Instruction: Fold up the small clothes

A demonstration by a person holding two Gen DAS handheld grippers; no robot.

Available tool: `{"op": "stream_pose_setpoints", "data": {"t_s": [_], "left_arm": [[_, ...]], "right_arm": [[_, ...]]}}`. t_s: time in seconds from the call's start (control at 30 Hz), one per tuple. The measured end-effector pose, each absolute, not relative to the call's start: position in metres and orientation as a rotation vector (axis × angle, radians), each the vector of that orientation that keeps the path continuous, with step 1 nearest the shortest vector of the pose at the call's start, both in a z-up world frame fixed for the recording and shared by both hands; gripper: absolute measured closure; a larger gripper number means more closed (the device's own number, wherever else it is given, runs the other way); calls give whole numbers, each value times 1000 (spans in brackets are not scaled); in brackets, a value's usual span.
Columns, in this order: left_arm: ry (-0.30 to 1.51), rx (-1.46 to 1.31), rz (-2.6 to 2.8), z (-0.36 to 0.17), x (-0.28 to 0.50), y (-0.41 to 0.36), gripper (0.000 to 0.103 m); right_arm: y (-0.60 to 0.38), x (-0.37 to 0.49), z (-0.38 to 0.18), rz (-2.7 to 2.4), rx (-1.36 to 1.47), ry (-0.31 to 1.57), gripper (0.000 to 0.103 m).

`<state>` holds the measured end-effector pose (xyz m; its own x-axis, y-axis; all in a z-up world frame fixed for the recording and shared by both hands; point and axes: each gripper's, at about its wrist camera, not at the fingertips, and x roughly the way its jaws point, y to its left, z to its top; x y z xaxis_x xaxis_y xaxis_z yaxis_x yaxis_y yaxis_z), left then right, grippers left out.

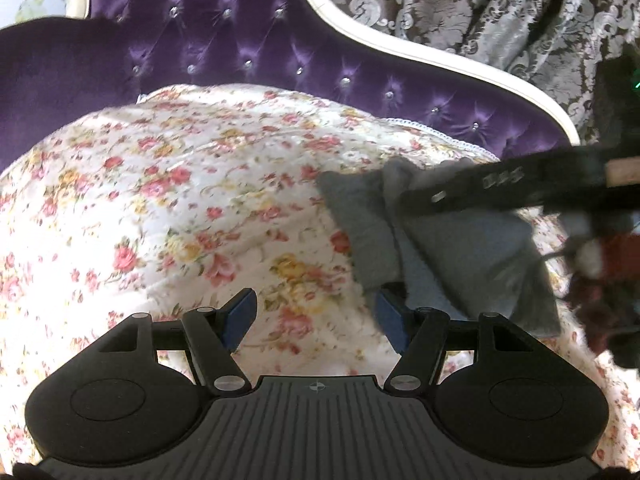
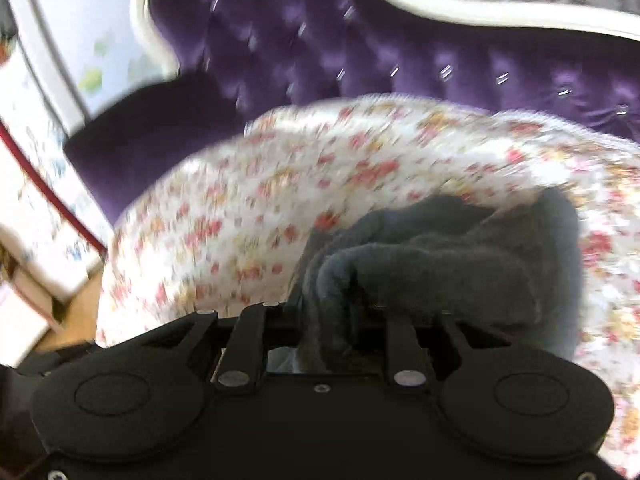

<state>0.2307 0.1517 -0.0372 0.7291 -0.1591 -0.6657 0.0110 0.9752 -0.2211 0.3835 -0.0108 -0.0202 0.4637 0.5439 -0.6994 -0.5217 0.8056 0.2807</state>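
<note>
A small grey garment [image 1: 460, 248] lies partly folded on the floral bedspread [image 1: 180, 200] at the right of the left wrist view. My left gripper [image 1: 316, 316] is open and empty, its blue pads spread, with the right pad [image 1: 394, 320] at the garment's near edge. My right gripper [image 1: 420, 196] reaches in from the right over the garment. In the blurred right wrist view the right gripper [image 2: 332, 312] is shut on a bunched fold of the grey garment [image 2: 440, 264], which hides its fingertips.
A purple tufted headboard [image 1: 240, 52] with a white frame stands behind the bed. Patterned grey curtains [image 1: 500, 12] hang at the back right. A dark red and white bundle [image 1: 600, 280] lies at the right edge. Wooden floor [image 2: 76, 308] shows left of the bed.
</note>
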Motion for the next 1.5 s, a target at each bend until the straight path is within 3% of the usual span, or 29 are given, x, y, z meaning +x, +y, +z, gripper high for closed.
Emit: {"op": "stream_pose_setpoints", "data": {"t_s": [0.13,0.43,0.67,0.97,1.17,1.5], "left_arm": [[759,-216,-90,-40,230,159,39],[707,-210,-121,-14,238,158,39],[634,-155,-132,18,272,138,39],[729,-177,-222,-5,276,111,39],[809,-245,-254,-24,277,110,39],[808,-310,-278,-18,279,104,39]], "right_arm": [[2,376,-30,746,73,854,41],[-53,346,12,795,188,640,41],[-94,333,-6,658,143,613,39],[-93,281,-29,628,-66,559,39],[-84,238,-48,523,-351,515,33],[-69,249,-65,437,-536,516,37]]}}
